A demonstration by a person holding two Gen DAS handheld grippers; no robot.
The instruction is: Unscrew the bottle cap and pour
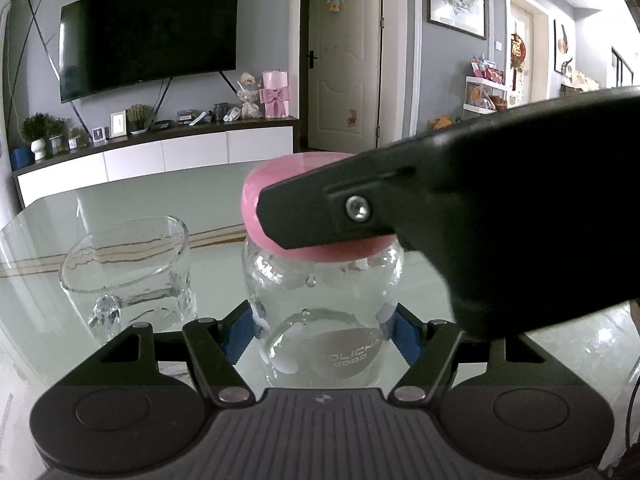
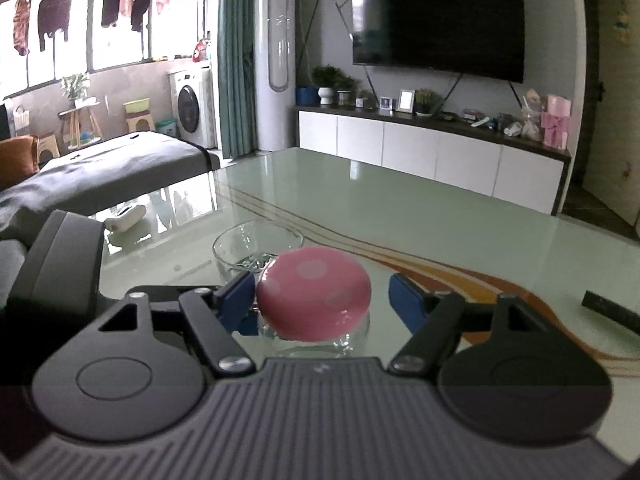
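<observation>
A clear round glass bottle [image 1: 320,304] with a pink domed cap [image 1: 288,184] stands on the glass table [image 1: 120,200]. My left gripper [image 1: 322,330] is shut on the bottle's body, its blue pads touching both sides. My right gripper [image 2: 322,300] is around the pink cap [image 2: 314,292] from above; its left pad touches the cap, while a gap shows at the right pad [image 2: 404,300]. Its black finger [image 1: 340,212] covers part of the cap in the left wrist view. An empty clear glass bowl [image 1: 128,256] stands left of the bottle and also shows in the right wrist view [image 2: 256,244].
A dark flat object [image 2: 612,310] lies on the table at the right. A white object [image 2: 124,216] lies near the table's far left edge. A TV cabinet [image 2: 432,148] stands beyond the table.
</observation>
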